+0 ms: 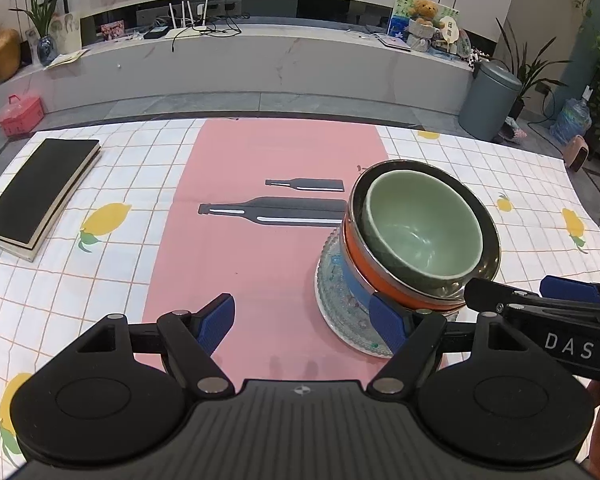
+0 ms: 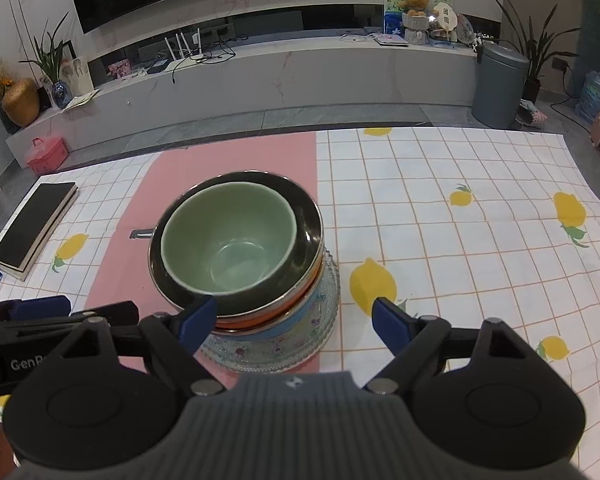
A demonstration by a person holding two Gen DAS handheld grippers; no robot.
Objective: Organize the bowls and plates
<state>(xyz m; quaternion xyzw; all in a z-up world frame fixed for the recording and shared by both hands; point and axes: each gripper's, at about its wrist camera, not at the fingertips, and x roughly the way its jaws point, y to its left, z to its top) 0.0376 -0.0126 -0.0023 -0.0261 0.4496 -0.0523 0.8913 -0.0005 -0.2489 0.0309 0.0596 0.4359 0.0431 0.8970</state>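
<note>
Green bowl (image 2: 228,236) hides lower stack's interiors; glass plate (image 1: 336,312) partly covered. Left gripper (image 1: 306,320) and right gripper (image 2: 294,320) jaws spread wide, holding nothing.

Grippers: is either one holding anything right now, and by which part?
Nothing is held. The left gripper and right gripper both stand with open jaws beside the stacked bowls, gripping none.

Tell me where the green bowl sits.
The green bowl is nested on top of the stack, inside the dark bowl, on the pink mat's right side.
</note>
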